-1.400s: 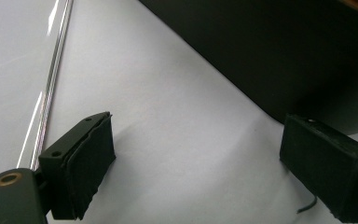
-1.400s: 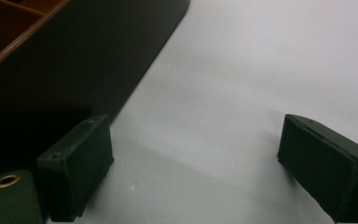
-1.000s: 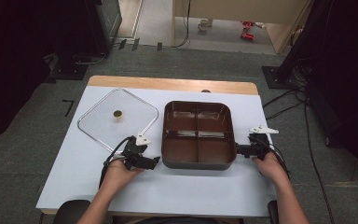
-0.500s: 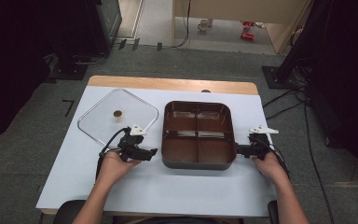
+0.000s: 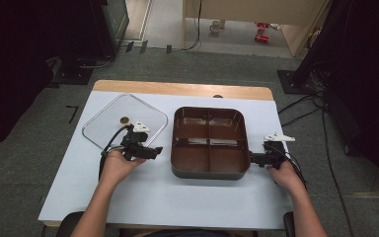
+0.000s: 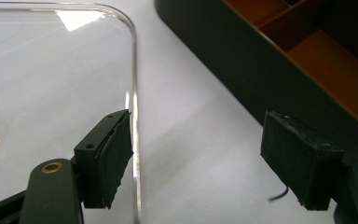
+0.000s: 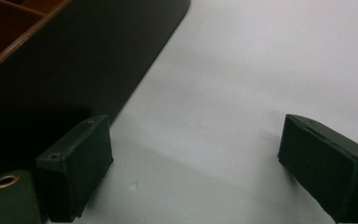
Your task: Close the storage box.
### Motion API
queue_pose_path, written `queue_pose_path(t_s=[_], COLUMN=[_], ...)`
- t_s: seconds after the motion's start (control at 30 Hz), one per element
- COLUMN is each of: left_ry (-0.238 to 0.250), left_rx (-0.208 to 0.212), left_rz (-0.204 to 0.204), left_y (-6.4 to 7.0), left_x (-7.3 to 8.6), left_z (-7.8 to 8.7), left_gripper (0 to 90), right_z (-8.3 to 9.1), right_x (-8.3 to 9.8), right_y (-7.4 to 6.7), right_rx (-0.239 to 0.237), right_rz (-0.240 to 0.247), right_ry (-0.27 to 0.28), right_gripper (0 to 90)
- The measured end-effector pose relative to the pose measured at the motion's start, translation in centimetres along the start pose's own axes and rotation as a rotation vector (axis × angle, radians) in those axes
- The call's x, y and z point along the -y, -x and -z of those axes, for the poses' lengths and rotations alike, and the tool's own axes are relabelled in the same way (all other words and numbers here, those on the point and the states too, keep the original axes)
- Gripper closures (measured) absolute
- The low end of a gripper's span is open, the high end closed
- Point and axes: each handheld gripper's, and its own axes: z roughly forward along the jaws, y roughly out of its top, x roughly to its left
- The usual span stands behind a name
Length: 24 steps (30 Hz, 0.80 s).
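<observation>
Between our two grippers:
Tray (image 5: 209,170): we saw the brown four-compartment tray on the white table (image 5: 143,197).
Lid (image 5: 106,126): the clear square lid lay beside the tray, its rim under our left tool.
Left gripper (image 5: 157,150): released, jaws wide, near the tray's left wall.
Right gripper (image 5: 252,159): released, jaws apart, beside the tray's right corner.

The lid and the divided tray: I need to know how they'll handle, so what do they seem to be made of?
The lid looks like clear glass or hard plastic, glossy: the table shows through it, and its rounded rim glints in the left gripper view. The divided tray looks like moulded plastic, though coated metal is possible: dark matte outer wall, smooth brown inside with a soft sheen.
</observation>
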Motion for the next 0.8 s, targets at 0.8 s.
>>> queue_pose_path(t_s=[0.8], left_ry=[0.033], left_rx=[-0.093], left_rz=[0.068], left_y=[-5.6], left_x=[-1.5], left_z=[1.3], left_gripper=[25.3], right_z=[0.0], right_x=[0.0], right_y=[0.0], right_rx=[0.0], right_rz=[0.0], right_ry=[0.0], right_gripper=[9.2])
